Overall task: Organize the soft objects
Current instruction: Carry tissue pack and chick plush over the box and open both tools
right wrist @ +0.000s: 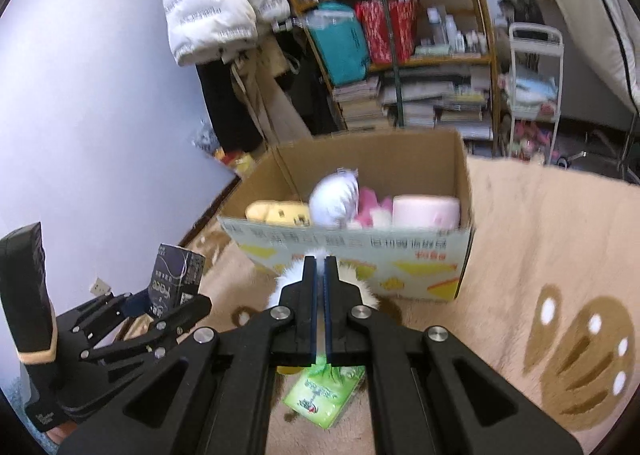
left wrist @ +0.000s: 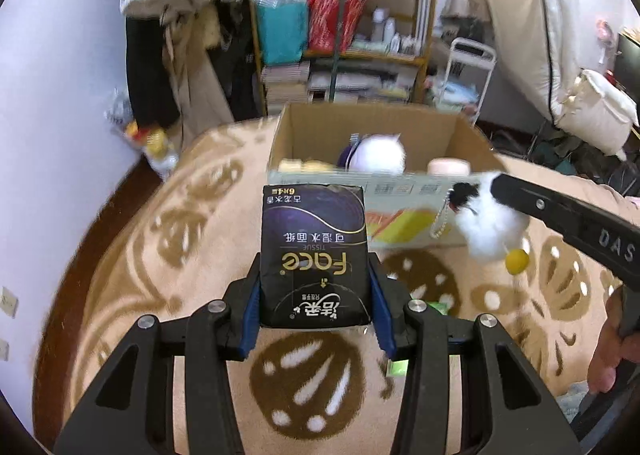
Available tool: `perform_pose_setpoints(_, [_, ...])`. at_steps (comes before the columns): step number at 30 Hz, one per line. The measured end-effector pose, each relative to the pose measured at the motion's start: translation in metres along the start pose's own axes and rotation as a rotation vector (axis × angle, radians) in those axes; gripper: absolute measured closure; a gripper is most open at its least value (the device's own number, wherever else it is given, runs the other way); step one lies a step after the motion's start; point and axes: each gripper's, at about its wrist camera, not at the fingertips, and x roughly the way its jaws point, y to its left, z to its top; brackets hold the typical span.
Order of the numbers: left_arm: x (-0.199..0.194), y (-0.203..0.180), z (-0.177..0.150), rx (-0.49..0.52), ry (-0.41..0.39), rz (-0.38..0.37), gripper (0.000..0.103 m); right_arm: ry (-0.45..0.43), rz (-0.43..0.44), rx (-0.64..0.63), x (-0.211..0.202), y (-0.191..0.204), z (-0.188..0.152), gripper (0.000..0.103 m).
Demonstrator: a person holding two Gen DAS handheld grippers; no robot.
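Observation:
My left gripper is shut on a dark purple tissue pack and holds it above the patterned blanket, short of the open cardboard box. It also shows in the right wrist view. My right gripper is shut on a white fluffy plush keychain with a black patch, a bead chain and a yellow ball, held near the box's front wall. Inside the box lie a white plush, a yellow toy, a pink plush and a pink roll.
A green tissue pack lies on the beige and brown blanket under my right gripper. Behind the box stand a cluttered wooden shelf, hanging coats, a white cart and a purple wall at the left.

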Motion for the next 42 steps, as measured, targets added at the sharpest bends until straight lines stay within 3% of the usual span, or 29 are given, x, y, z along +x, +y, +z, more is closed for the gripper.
perform_pose_setpoints(6, [-0.016, -0.005, 0.014, 0.028, -0.064, -0.026, 0.058, -0.099, -0.013, -0.023, -0.021, 0.005, 0.024, 0.099])
perform_pose_setpoints(11, [-0.018, -0.008, 0.025, 0.042, -0.094, -0.003, 0.058, -0.2, -0.026, -0.045, -0.032, 0.006, 0.041, 0.099])
perform_pose_setpoints(19, [-0.012, 0.001, 0.064, 0.037, -0.156, 0.051, 0.058, -0.259, -0.054, -0.031, -0.03, -0.006, 0.065, 0.099])
perform_pose_setpoints(30, [0.027, -0.014, 0.099, 0.109, -0.178, 0.064, 0.058, -0.237, -0.059, -0.014, -0.003, -0.025, 0.064, 0.099])
perform_pose_setpoints(42, [0.087, -0.011, 0.089, 0.081, -0.071, 0.036, 0.057, -0.139, -0.082, -0.015, 0.042, -0.042, 0.048, 0.099])
